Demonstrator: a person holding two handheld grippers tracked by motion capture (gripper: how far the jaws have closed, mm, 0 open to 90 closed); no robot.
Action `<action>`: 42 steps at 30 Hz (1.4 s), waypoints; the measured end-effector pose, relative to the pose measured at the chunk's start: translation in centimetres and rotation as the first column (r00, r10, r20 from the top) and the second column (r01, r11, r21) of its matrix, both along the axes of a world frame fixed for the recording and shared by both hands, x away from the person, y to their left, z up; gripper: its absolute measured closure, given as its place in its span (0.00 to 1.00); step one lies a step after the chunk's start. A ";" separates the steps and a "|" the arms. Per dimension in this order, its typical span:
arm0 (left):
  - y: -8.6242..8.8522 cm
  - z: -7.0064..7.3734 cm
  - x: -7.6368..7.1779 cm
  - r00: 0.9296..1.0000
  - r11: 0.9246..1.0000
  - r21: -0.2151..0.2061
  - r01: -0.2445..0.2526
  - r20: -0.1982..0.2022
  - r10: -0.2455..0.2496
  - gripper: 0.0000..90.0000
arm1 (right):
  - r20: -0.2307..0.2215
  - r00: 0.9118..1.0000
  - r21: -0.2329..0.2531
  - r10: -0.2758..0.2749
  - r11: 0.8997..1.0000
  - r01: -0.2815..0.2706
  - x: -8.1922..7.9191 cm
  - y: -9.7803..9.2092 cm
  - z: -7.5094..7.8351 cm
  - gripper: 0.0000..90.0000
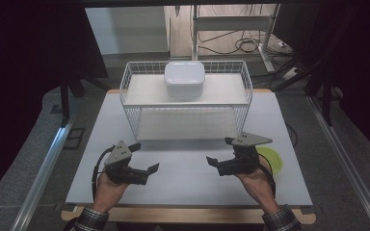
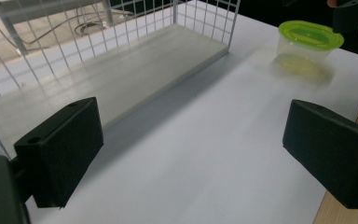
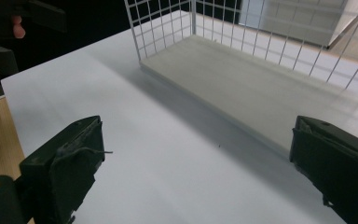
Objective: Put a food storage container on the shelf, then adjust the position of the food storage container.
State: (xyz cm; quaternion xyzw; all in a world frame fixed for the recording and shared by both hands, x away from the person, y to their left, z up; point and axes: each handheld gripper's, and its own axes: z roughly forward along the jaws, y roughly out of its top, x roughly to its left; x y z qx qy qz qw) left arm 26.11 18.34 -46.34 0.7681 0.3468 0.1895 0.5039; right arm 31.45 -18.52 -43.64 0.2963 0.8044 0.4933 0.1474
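Both grippers are just hanging over the white table (image 1: 188, 178) right now, wide open and carrying nothing. The left gripper (image 1: 144, 158) sits at about 7 o'clock on the tabletop, the right gripper (image 1: 220, 153) at about 5 o'clock, jaws pointed in toward each other.

Closest thing to either of them is the little clear tub with the lime-green lid (image 1: 272, 160), at roughly 4 o'clock, just beside the right hand (image 1: 255, 180) and partly hidden behind it. The left gripper view shows it better (image 2: 307, 46): see-through plastic walls, rounded shape, flat snap-on lid with a raised rim. My guess is it's light and a bit flexy, and smooth enough to slip, so I'd pinch it across the body just under the lid rather than on the lid itself (squeeze too hard and thin plastic like that will probably bow). Whether anything's inside I can't tell.

Up at 12 o'clock there's a white wire basket (image 1: 125, 84) with two pale flat shelves, open on the near side. On its upper shelf sits a white rounded-square container (image 1: 184, 78), matte and opaque, with soft corners. It looks stiffer and bulkier than the tub.
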 end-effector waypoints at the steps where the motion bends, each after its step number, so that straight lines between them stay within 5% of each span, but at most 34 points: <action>1: 0.1 -0.4 -0.1 1.000 1.000 -0.003 -0.005 -0.002 0.005 0.05 | -0.004 1.000 0.001 -0.002 1.000 0.002 -0.1 0.0 -0.2 0.04; 16: 0.0 -4.3 -1.7 0.999 0.995 0.097 -0.017 -0.042 0.021 0.04 | -0.056 0.998 -0.075 -0.027 0.997 0.023 -1.6 0.1 -3.9 0.03; 36: -0.2 -5.0 -1.7 0.999 0.994 0.113 -0.004 -0.043 0.009 0.04 | -0.110 0.988 -0.119 -0.109 0.988 0.095 -1.0 -1.0 -4.5 0.03; 42: -0.3 -5.2 -1.6 0.999 0.992 0.123 -0.003 -0.049 0.009 0.04 | -0.078 0.982 -0.132 -0.169 0.979 0.158 -0.9 -2.4 -3.5 0.27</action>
